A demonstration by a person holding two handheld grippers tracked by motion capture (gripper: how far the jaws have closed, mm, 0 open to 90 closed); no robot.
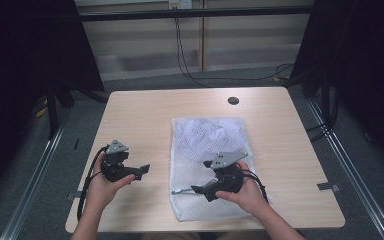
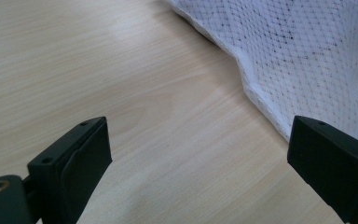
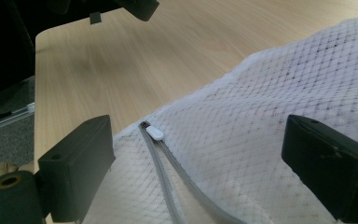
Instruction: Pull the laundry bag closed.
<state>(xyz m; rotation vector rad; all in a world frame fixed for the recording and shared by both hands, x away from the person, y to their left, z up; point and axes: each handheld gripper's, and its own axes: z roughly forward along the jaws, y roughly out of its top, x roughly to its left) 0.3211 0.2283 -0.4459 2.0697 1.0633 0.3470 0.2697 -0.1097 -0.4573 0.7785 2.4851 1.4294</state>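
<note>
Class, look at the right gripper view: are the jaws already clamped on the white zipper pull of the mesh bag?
No, the right gripper has its jaws spread wide, and the zipper pull lies untouched between them.

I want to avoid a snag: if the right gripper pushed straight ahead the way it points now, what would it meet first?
Most likely the white zipper pull of the mesh laundry bag, at the end of the grey zipper lying between the open right gripper's fingers. Depth is hard to judge.
</note>
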